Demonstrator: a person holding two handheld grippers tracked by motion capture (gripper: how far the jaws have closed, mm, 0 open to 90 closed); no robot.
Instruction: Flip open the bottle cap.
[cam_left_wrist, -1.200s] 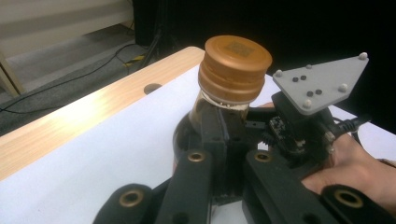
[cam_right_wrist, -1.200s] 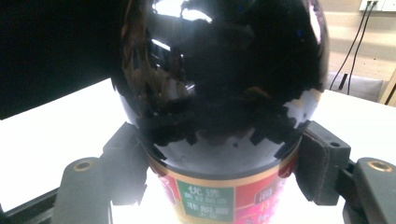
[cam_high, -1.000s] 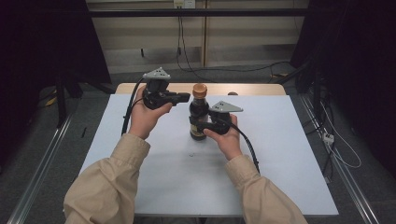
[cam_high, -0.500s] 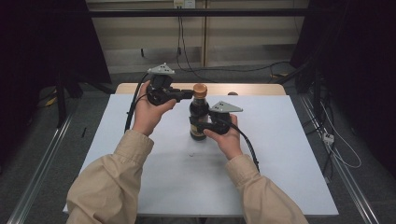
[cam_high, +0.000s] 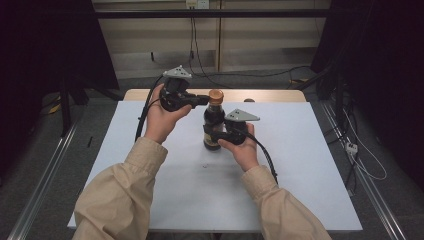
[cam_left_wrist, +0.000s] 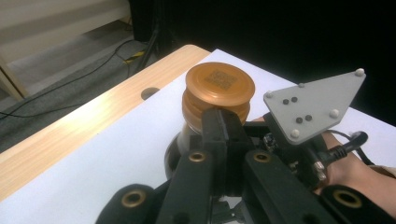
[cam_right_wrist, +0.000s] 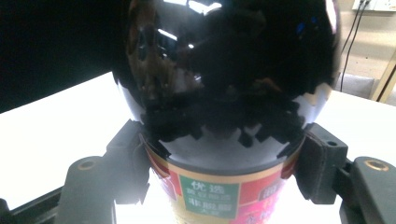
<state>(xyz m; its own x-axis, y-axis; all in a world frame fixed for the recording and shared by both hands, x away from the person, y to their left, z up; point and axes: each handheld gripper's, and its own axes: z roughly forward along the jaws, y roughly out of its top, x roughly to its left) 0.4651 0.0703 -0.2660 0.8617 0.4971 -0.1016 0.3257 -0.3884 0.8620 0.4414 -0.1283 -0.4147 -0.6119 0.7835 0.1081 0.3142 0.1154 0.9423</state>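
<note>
High view: dark bottle (cam_high: 213, 125) stands upright near the middle of the white tabletop (cam_high: 300, 165), orange cap (cam_high: 216, 94) on. Person's forearms come in from below, one hand-held gripper each.

Step in hand, as I judge it: unscrewing the cap. To do it well, keep the body pinned low and level so the bottle cannot spin or tip, seat the upper jaws squarely on the cap's ribbed side, then twist about the bottle's own axis without pulling sideways.

Right hand-held gripper (cam_high: 216, 133): jaws clamped on the bottle's body just above the red label (cam_right_wrist: 210, 196), one pad on each side, glass between them.

Left hand-held gripper (cam_left_wrist: 224, 123): jaws drawn close together, tips up against the cap's side just under its top. Whether they actually pinch the cap, cannot tell.
</note>
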